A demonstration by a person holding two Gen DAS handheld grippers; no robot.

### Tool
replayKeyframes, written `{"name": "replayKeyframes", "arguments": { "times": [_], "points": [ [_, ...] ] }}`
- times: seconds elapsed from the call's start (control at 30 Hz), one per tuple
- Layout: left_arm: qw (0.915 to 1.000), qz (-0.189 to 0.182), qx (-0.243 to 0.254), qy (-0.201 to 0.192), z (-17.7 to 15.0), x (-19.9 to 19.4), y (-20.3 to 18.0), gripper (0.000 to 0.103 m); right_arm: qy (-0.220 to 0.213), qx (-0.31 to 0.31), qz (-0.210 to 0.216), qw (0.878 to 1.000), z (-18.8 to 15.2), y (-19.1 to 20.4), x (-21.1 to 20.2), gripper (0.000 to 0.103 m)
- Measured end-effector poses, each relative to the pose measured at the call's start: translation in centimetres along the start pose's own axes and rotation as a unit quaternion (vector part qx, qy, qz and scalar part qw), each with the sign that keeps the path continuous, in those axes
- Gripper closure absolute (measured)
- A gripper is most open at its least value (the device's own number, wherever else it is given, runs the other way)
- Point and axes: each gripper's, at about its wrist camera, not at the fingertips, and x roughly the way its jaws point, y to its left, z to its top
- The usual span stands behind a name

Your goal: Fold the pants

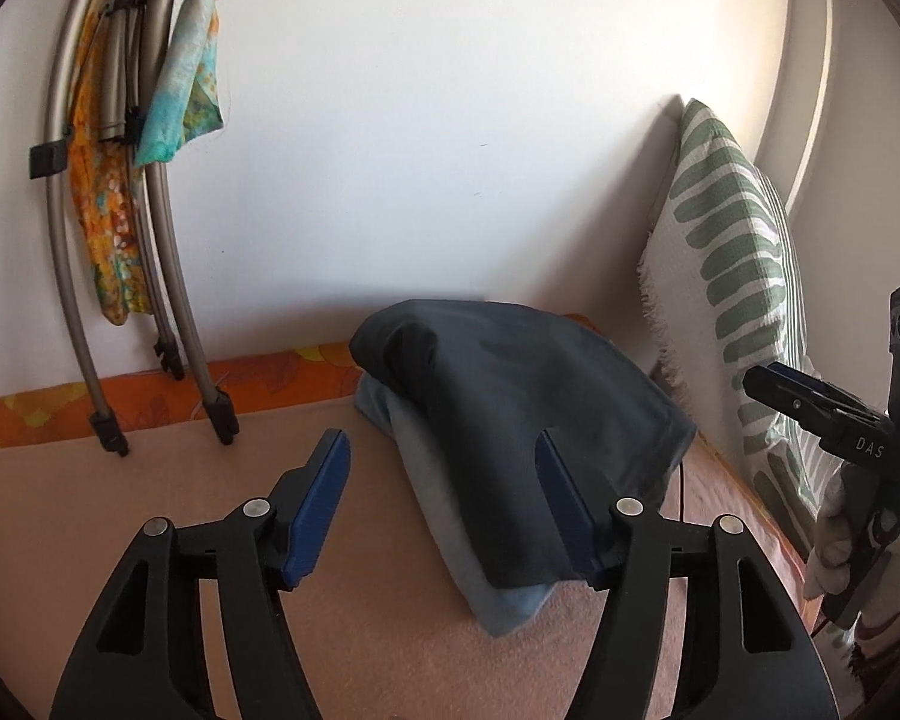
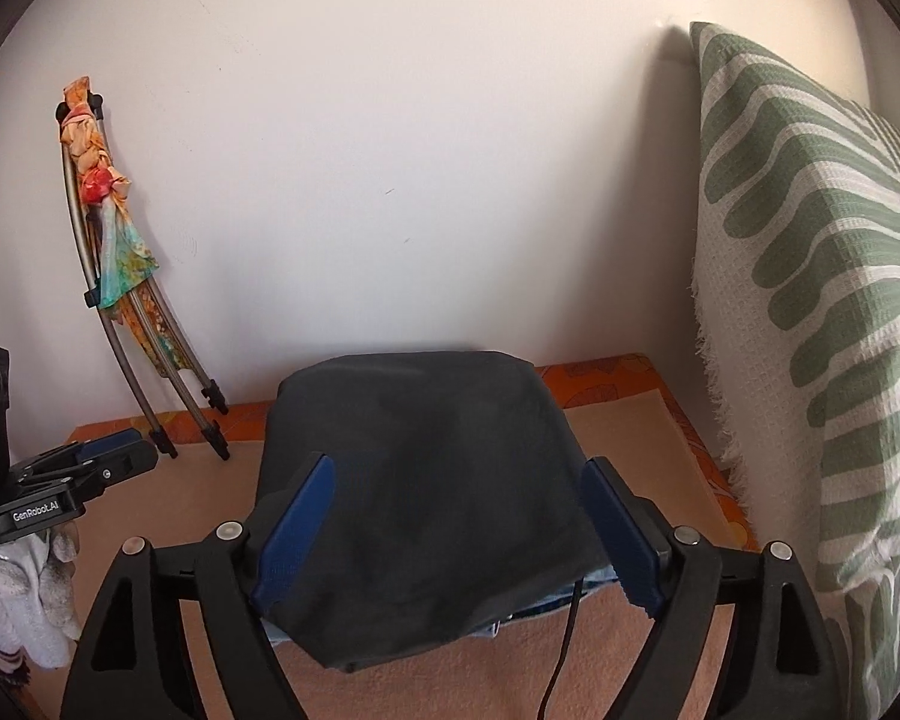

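Dark grey pants [image 1: 510, 420] lie folded on top of a folded blue garment [image 1: 498, 594], stacked on the tan blanket [image 1: 120, 510]. They also show in the right wrist view [image 2: 426, 492], with the blue garment [image 2: 594, 594] peeking out below. My left gripper [image 1: 441, 468] is open and empty, hovering in front of the stack, slightly to its left. My right gripper [image 2: 456, 504] is open and empty, its fingers straddling the near part of the pants from above. The right gripper also shows at the far right of the left wrist view [image 1: 810, 402]; the left gripper shows at the left of the right wrist view [image 2: 108, 456].
A green-and-white patterned pillow [image 2: 810, 300] leans against the wall on the right. Folded metal tubes wrapped in colourful cloth [image 1: 132, 180] lean against the white wall at the left. A thin black cable [image 2: 564, 648] runs from under the stack. An orange patterned sheet [image 1: 150, 396] borders the blanket.
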Motion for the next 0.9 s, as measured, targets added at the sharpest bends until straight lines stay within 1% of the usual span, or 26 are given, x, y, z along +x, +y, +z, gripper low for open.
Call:
{"name": "replayKeyframes", "arguments": {
  "times": [0.07, 0.13, 0.23, 0.3, 0.43, 0.5, 0.6, 0.77, 0.9],
  "points": [
    [1.0, 0.001, 0.008, -0.004, -0.4, -1.4, -0.4, 0.036, -0.008, -0.002, -0.017, 1.0, -0.3, 0.7, -1.5, 0.008],
    [0.9999, -0.002, 0.01, -0.009, -0.8, -3.0, -0.8, 0.031, -0.013, -0.006, -0.032, 0.999, -0.6, 1.4, -3.0, 0.005],
    [0.9998, -0.007, 0.01, -0.017, -1.5, -5.5, -1.3, 0.029, -0.029, -0.007, -0.044, 0.999, -0.9, 2.6, -5.7, 0.0],
    [0.9997, -0.009, 0.009, -0.023, -1.9, -7.0, -1.5, 0.026, -0.035, -0.004, -0.04, 0.999, -1.3, 3.3, -7.3, 0.0],
    [0.9994, -0.017, 0.001, -0.029, -3.2, -10.0, -1.7, 0.025, -0.041, -0.004, -0.043, 0.998, -2.4, 4.7, -9.7, 0.0],
    [0.9994, -0.014, 0.002, -0.033, -3.9, -11.4, -1.8, 0.025, -0.043, -0.012, -0.05, 0.998, -3.2, 5.6, -10.7, 0.0],
    [0.9992, -0.01, 0.002, -0.038, -5.0, -13.1, -1.8, 0.023, -0.042, -0.012, -0.044, 0.998, -4.5, 6.7, -11.9, 0.0],
    [0.9987, 0.004, 0.008, -0.05, -7.1, -15.4, -2.0, 0.023, -0.044, 0.006, -0.03, 0.999, -6.8, 7.8, -13.7, 0.0],
    [0.9984, 0.011, 0.022, -0.05, -9.4, -16.2, -2.3, 0.023, -0.046, 0.007, -0.039, 0.998, -8.3, 8.7, -14.1, 0.0]
  ]
}}
